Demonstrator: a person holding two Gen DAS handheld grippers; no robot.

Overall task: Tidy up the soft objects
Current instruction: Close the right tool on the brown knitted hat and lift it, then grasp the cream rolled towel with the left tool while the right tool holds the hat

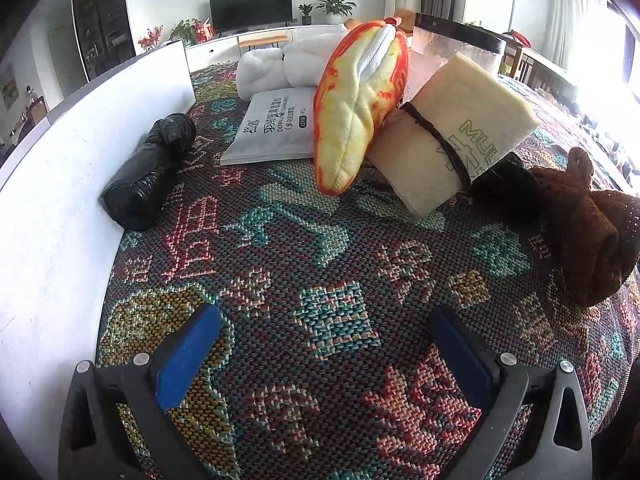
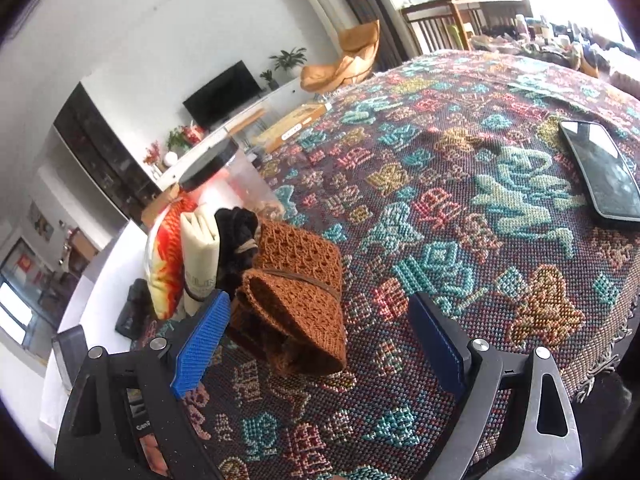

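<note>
Soft things stand in a row on the patterned woven cloth. In the left wrist view: a black shiny roll by the white wall, a white fluffy bundle, an orange-yellow plush, a cream folded cloth with a black band, a black bundle and a brown knitted roll. My left gripper is open and empty, above bare cloth. My right gripper is open; the brown knitted roll lies between its fingers, near the left pad. The plush, cream cloth and black bundle stand behind it.
A white packet with print lies flat behind the plush. A clear container with a black lid stands behind the row. A phone lies at the right of the cloth. A white wall borders the left side.
</note>
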